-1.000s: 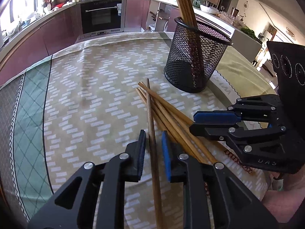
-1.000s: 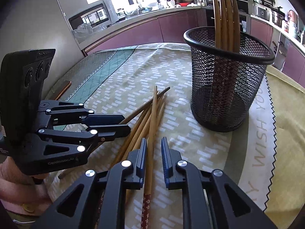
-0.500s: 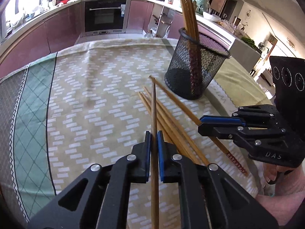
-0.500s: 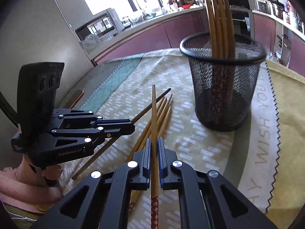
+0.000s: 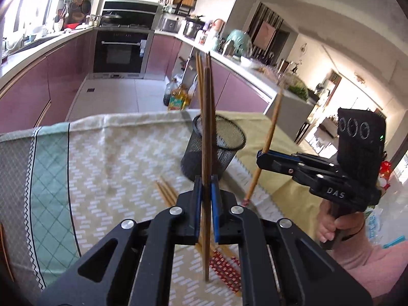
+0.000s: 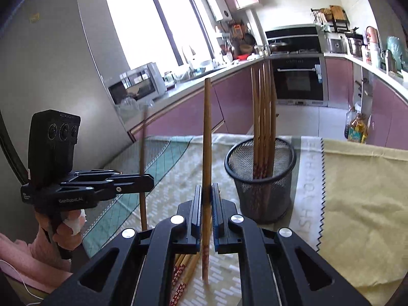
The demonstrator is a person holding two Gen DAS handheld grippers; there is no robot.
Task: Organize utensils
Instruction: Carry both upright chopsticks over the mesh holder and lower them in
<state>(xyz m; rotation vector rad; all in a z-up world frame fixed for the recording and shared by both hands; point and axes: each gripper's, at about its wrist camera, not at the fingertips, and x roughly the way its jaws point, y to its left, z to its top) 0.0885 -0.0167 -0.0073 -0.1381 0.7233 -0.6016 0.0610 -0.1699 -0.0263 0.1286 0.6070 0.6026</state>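
Kitchen table, patterned cloth [image 5: 107,158]. Left gripper [image 5: 206,211] and right gripper [image 6: 206,214] each pinching one chopstick [image 5: 207,132] upright; slippage or missed mesh holder [image 6: 260,178] likely if tilted.

Bright window [image 6: 153,28] daylight; fisheye-bent edges, slight blur

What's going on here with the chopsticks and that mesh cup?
A person holds a gripper in each hand, each clamped on one wooden chopstick lifted clear of the table. The left gripper holds its chopstick upright; the right gripper does the same with its chopstick. The black mesh holder already has several chopsticks standing in it. More loose chopsticks lie on the tablecloth.
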